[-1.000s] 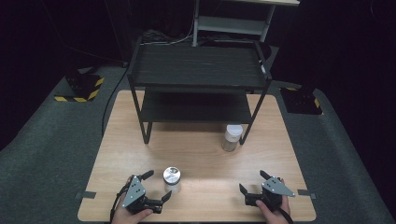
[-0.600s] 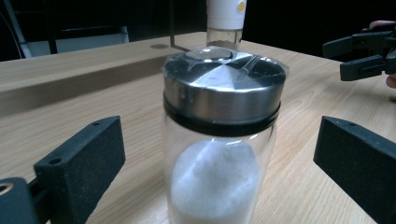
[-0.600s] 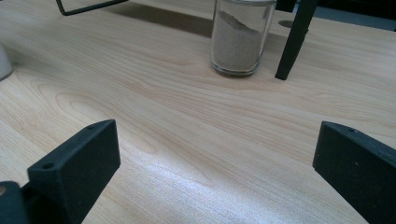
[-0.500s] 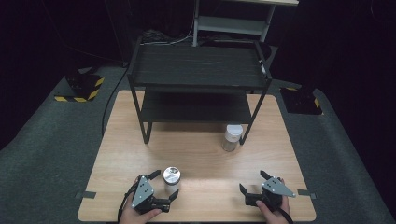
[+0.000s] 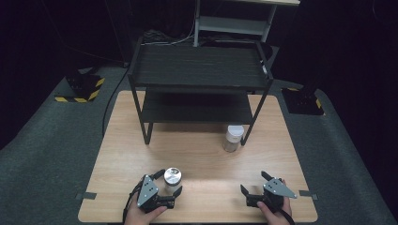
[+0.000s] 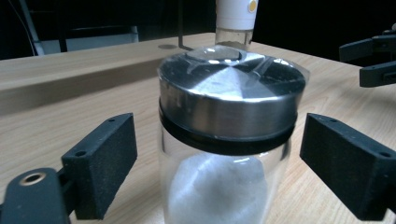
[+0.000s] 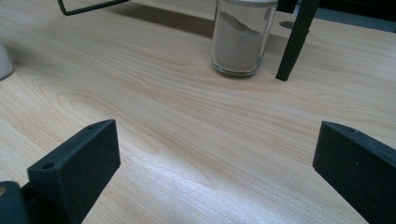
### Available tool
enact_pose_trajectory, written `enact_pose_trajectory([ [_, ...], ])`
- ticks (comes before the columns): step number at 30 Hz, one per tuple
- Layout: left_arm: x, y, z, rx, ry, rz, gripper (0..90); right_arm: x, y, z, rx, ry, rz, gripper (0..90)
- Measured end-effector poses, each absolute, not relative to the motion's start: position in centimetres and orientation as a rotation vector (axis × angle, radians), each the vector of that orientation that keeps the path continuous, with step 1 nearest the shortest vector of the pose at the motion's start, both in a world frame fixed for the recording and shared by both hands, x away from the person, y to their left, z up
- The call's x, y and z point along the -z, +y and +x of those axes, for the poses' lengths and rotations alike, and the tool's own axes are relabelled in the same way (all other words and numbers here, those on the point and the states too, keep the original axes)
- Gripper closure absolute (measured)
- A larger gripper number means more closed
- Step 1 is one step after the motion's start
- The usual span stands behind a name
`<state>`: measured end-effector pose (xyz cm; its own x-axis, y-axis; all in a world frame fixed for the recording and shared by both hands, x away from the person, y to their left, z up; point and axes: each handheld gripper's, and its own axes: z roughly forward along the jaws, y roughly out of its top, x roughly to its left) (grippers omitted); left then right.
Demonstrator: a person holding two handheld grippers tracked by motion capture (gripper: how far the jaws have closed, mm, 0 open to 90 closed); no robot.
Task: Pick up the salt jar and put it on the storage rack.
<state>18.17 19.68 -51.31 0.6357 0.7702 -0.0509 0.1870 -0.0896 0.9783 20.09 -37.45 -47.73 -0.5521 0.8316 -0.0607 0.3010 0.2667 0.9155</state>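
Left gripper (image 5: 170, 183), jaws spread to either side of a steel-lidded glass jar (image 5: 172, 176) without contact; white powder is seen inside in the left gripper view (image 6: 219, 191). The jar stands near the front edge of the tabletop (image 5: 206, 154). Right gripper (image 5: 256, 183), jaws spread over bare wood, nothing between them. A white-capped jar (image 5: 233, 138) of sandy granules stands just beside the black shelf rack's (image 5: 197, 84) front right leg. No legible writing is seen.
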Motion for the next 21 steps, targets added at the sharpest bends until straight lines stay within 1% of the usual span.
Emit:
enact_pose_trajectory([
  [1,51.32,19.71,18.15,-0.59,0.805,1.614,13.6,47.73,-37.45,20.09,-1.262,1.994,1.019,0.2],
  [2,51.33,19.76,18.12,-0.598,0.798,1.609,17.4,47.72,-37.45,20.1,-1.262,1.995,1.019,0.2],
  [3,51.35,19.87,18.15,-0.594,0.792,1.601,17.4,47.72,-37.45,20.1,-1.262,1.995,1.019,0.2],
  [4,51.31,19.9,18.14,-0.595,0.79,1.586,20.4,47.73,-37.43,20.08,-1.261,1.994,1.019,0.2],
  [7,51.3,19.91,18.14,-0.596,0.789,1.573,22.0,47.72,-37.41,20.07,-1.26,1.994,1.017,0.3],
  [12,50.92,19.69,18.2,-0.611,0.775,1.576,27.5,47.73,-37.37,20.04,-1.258,1.993,1.016,0.3],
  [13,50.93,19.72,18.25,-0.605,0.773,1.575,31.3,47.74,-37.38,20.03,-1.259,1.992,1.015,0.2],
  [14,50.95,19.75,18.33,-0.595,0.77,1.573,33.2,47.74,-37.37,20.02,-1.259,1.992,1.016,0.2],
  [21,50.36,19.59,18.41,-0.592,0.777,1.591,35.0,47.74,-37.37,20.03,-1.258,1.993,1.014,0.3],
])
